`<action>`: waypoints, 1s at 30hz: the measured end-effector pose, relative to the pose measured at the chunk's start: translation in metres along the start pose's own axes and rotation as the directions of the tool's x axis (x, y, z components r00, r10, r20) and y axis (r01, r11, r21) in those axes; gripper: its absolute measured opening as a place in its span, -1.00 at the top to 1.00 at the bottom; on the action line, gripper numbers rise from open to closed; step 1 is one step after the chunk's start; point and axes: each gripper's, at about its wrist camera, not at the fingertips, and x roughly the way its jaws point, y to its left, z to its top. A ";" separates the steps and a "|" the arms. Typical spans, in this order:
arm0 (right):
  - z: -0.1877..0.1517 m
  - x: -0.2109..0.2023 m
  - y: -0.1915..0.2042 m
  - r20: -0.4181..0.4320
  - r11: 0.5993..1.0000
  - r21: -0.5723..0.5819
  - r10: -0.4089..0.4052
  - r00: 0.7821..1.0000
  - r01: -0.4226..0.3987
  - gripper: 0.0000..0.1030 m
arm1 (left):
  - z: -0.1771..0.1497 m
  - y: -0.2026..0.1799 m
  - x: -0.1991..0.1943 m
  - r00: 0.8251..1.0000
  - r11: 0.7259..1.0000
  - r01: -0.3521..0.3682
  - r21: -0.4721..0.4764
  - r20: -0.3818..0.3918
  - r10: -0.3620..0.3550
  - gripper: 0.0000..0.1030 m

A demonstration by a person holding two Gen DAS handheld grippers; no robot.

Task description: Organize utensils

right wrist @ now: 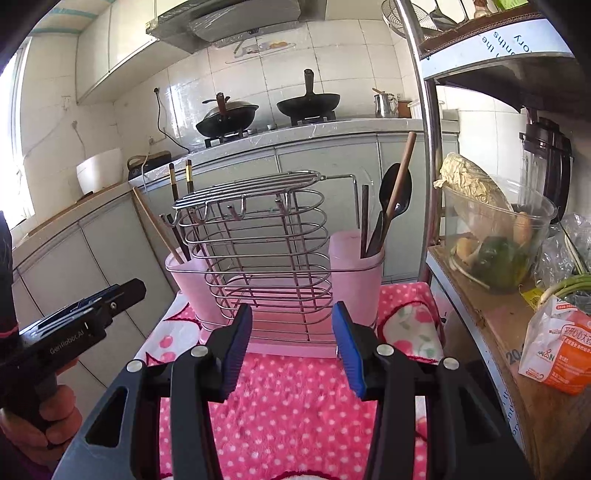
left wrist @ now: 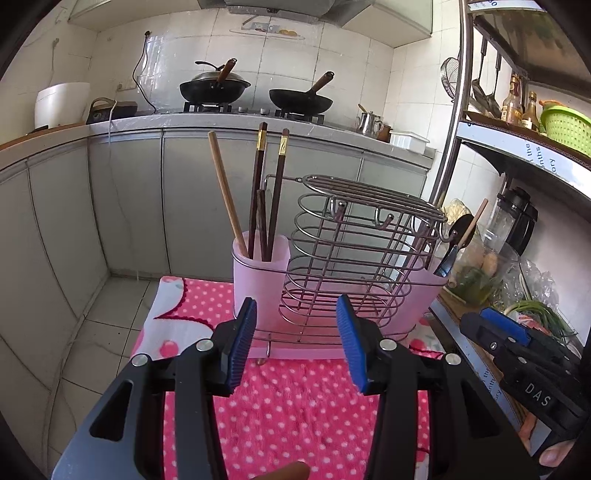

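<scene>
— So, both grippers empty?
— Yes: left gripper [left wrist: 299,347] and right gripper [right wrist: 291,347] gape. Chopsticks [left wrist: 258,192] stand centre frame in the rack [left wrist: 343,254]. Approach squarely, pinch one stick.

Home kitchen. Gas stove [left wrist: 255,109] on tiled-wall counter [left wrist: 147,120], two black woks [left wrist: 214,88] on burners, range hood [right wrist: 229,22] above. Grey cabinet doors [left wrist: 122,199] under counter. White rice cooker [left wrist: 61,103] at counter's left end, steel kettle [left wrist: 369,123] at right. Metal shelf rack [right wrist: 424,147] holds blender [right wrist: 546,158], bowl of vegetables [right wrist: 495,236], oil bottles [left wrist: 517,103].
</scene>
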 end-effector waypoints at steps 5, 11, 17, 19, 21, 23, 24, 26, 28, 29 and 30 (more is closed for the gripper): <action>-0.001 -0.005 0.000 0.008 1.000 0.007 0.004 1.000 -0.004 0.13 | -0.003 -0.007 -0.005 1.000 1.000 -0.011 0.016 0.004 0.011 0.12; -0.004 -0.008 0.001 0.001 1.000 0.003 0.005 1.000 -0.005 0.13 | -0.007 -0.013 -0.005 1.000 0.999 -0.014 0.032 -0.008 0.015 0.12; -0.006 -0.006 0.003 -0.011 1.000 0.002 0.001 1.000 -0.001 0.13 | -0.011 -0.014 -0.005 1.000 0.999 -0.015 0.033 -0.020 0.015 0.12; -0.006 -0.006 0.005 -0.014 1.000 0.001 0.000 1.000 0.000 0.13 | -0.012 -0.013 -0.004 1.000 0.999 -0.017 0.033 -0.025 0.018 0.12; -0.007 -0.005 0.006 -0.016 1.000 0.001 -0.001 1.000 0.001 0.13 | -0.012 -0.013 -0.005 0.999 0.999 -0.018 0.034 -0.026 0.019 0.12; -0.008 -0.005 0.007 -0.017 1.000 0.000 -0.004 1.000 0.004 0.13 | -0.013 -0.012 -0.004 0.999 0.999 -0.021 0.034 -0.029 0.022 0.12; -0.008 -0.005 0.006 -0.017 1.000 0.000 -0.003 1.000 0.003 0.13 | -0.013 -0.012 -0.004 0.999 0.999 -0.020 0.033 -0.031 0.021 0.12; -0.008 -0.004 0.007 -0.020 1.000 -0.002 -0.002 1.000 0.002 0.13 | -0.013 -0.012 -0.004 0.999 0.999 -0.022 0.034 -0.033 0.023 0.12; -0.009 -0.004 0.007 -0.026 1.000 0.001 -0.002 1.000 0.002 0.13 | -0.013 -0.012 -0.004 0.999 0.999 -0.024 0.035 -0.035 0.025 0.12; -0.009 -0.003 0.007 -0.030 1.000 0.002 0.000 1.000 0.001 0.13 | -0.014 -0.012 -0.004 0.999 0.999 -0.025 0.035 -0.036 0.026 0.12; -0.009 -0.002 0.007 -0.032 1.000 0.001 -0.001 0.999 0.001 0.13 | -0.014 -0.012 -0.004 0.999 0.999 -0.025 0.034 -0.037 0.026 0.12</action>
